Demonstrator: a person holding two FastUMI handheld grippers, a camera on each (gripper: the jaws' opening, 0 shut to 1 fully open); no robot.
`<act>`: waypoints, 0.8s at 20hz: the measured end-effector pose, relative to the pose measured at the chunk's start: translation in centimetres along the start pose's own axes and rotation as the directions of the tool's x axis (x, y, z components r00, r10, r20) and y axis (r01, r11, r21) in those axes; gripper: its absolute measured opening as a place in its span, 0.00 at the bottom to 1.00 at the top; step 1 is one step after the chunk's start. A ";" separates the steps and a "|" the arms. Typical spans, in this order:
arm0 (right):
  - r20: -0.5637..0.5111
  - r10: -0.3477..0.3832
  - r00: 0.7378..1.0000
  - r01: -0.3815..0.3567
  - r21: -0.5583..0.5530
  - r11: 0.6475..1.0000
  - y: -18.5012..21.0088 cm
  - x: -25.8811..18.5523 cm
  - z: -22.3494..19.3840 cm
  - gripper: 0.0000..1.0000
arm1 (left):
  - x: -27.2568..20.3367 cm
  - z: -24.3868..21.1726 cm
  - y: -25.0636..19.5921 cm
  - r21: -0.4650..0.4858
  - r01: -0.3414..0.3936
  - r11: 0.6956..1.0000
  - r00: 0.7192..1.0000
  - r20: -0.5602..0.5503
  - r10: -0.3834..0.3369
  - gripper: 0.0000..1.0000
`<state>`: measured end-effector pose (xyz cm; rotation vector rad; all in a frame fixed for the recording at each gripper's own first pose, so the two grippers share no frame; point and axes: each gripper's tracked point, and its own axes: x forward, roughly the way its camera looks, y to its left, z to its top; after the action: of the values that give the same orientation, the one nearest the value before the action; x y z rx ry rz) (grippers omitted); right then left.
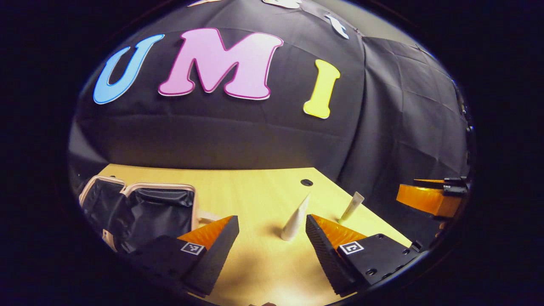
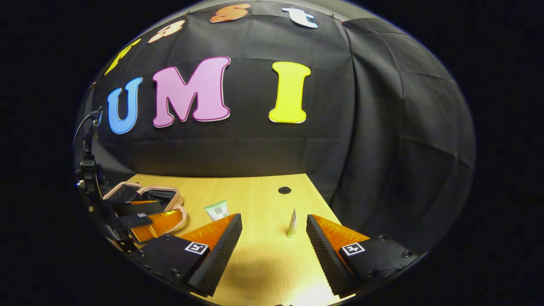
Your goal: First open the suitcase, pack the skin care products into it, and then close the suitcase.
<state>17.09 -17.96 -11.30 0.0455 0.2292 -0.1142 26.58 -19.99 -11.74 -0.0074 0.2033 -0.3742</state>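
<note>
1. Pale wood counter (image 1: 263, 191) carries everything; a dark round hole (image 1: 306, 182) sits near its far edge.
2. Next in size, the suitcase (image 1: 140, 212) lies open at the left of the counter in the left gripper view, its dark lining ringed by a beige rim. Opening looks done, so packing seems to be the step in hand.
3. Left hand-held gripper (image 1: 272, 238) has its fingers spread wide and holds nothing. A white tube (image 1: 296, 219) stands on its cap just ahead, between the fingers.
4. Right hand-held gripper (image 2: 274, 238) is likewise spread and empty, with a slim tube (image 2: 292, 223) standing ahead, nearer its right finger.
5. The next move, as I judge it, calls for easing one gripper forward around an upright tube and pinching without tipping it, then carrying it left to the suitcase.
6. A second slim tube (image 1: 352, 207) stands farther right in the left gripper view. The right gripper view adds a flat white-and-green sachet (image 2: 217, 209) near the suitcase, which the left gripper view lacks.
</note>
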 end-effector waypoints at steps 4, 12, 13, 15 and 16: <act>-0.063 -0.001 0.998 0.001 -0.006 1.000 -2.1 4.5 -3.7 0.97 | 6.8 -4.1 -3.2 0.054 0.097 0.994 0.991 -0.095 -0.091 0.96; -0.172 0.004 0.985 0.009 0.072 0.997 -3.5 13.8 -8.8 0.98 | 16.2 -8.0 -4.0 0.097 0.062 0.993 0.982 -0.187 -0.043 0.80; -0.179 0.008 0.984 0.007 0.081 0.997 -3.2 14.7 -9.3 0.98 | 16.8 -8.2 -3.9 0.107 0.053 0.993 0.980 -0.195 -0.031 0.67; -0.186 0.014 0.982 0.002 0.087 0.996 -2.8 16.3 -10.0 0.98 | 17.5 -8.3 -4.4 0.110 0.058 0.992 0.980 -0.195 -0.036 0.51; -0.193 0.016 0.981 0.002 0.089 0.996 -2.6 17.0 -10.3 0.98 | 17.4 -8.3 -4.5 0.106 0.061 0.992 0.980 -0.197 -0.039 0.48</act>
<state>30.96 -21.82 -25.32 0.1459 0.4181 -0.1130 39.19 -30.24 -23.07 0.1350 0.3761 -0.4366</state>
